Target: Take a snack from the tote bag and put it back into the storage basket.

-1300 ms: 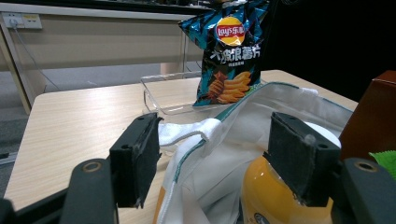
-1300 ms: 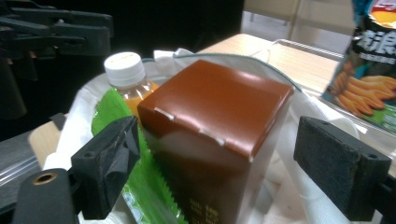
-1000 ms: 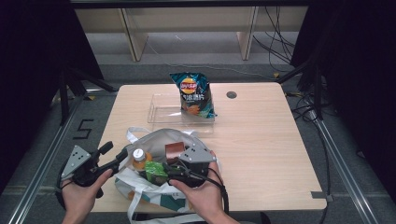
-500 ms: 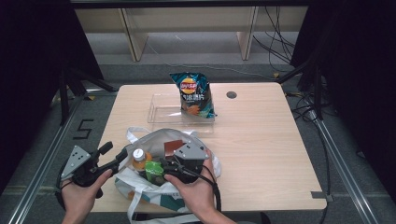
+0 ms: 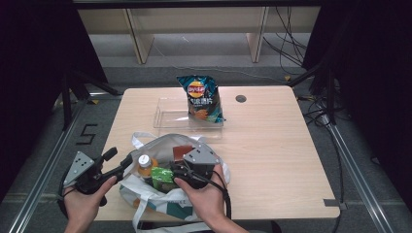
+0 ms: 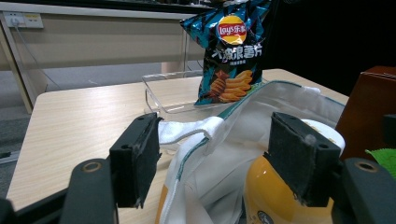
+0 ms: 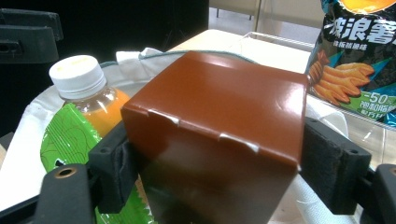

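Glossy brown cardboard box [image 7: 219, 135], white cloth bag [image 5: 145, 194]

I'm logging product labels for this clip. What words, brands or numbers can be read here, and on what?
"Lay's" with "乐事": red and yellow logo on the chip bag.
"大波浪薯片": large white characters on the same bag, as best they read.
"-50%": lower on the bag in the right gripper view; the line under it is too small.
"5": floor mark left of the table.
Orange bottle label: too blurred.

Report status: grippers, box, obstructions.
Right gripper closing around brown box in bag. Left gripper open at bag rim. Bottle, green packet crowd box.
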`<state>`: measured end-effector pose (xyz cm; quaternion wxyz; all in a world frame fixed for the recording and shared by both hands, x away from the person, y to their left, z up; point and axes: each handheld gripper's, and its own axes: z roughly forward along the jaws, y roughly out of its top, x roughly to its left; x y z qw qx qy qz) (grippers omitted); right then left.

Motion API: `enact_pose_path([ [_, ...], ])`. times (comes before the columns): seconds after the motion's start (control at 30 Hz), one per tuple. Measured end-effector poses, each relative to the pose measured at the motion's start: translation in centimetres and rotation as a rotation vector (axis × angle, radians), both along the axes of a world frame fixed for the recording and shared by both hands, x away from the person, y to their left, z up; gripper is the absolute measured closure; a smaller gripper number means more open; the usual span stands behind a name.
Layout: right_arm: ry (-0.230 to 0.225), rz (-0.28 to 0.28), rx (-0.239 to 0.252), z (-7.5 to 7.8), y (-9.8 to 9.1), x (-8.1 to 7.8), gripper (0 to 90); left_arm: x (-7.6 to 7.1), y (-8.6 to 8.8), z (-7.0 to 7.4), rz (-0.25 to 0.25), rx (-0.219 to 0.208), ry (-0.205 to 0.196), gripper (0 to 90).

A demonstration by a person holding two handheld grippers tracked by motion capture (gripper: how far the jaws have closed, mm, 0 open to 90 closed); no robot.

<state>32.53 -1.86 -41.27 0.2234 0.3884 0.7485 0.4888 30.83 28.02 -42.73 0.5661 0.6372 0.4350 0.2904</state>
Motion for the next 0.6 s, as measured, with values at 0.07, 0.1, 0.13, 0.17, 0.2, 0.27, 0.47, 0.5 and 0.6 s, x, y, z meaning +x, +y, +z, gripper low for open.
enact_pose_path([
  [0.07,0.006,0.002,-0.004,0.15,-0.15,-0.09,29.4,-0.02,0.0,0.01,0.0,0.001,0.001,33.4],
  [0.1,-0.015,0.022,-0.002,0.13,-0.26,0.0,35.9,-0.02,0.01,0.03,-0.001,0.002,-0.001,33.4],
  [0.13,-0.02,0.022,-0.022,0.27,-0.45,-0.05,37.3,-0.02,0.01,0.03,0.0,0.002,-0.002,33.4],
  [0.17,-0.026,0.021,-0.024,0.27,-0.53,-0.02,37.8,-0.02,0.0,0.03,0.001,0.001,-0.001,33.4],
  [0.2,-0.026,0.021,-0.024,0.27,-0.53,-0.02,37.8,0.0,0.0,0.02,-0.001,0.002,-0.001,33.4],
  [0.27,-0.023,0.032,-0.018,0.26,-0.81,0.12,38.3,0.0,-0.04,0.01,-0.004,0.003,0.0,33.4],
  [0.47,-0.048,0.035,-0.006,0.05,-0.77,0.12,38.7,0.02,-0.03,0.0,-0.001,0.002,0.0,33.4],
  [0.5,-0.04,0.051,0.002,0.05,-0.85,0.15,38.8,0.01,-0.03,-0.01,-0.002,0.003,0.0,33.4],
  [0.6,-0.034,0.061,-0.005,0.13,-1.07,0.09,38.9,0.01,0.0,0.02,0.001,0.002,-0.001,33.4],
])
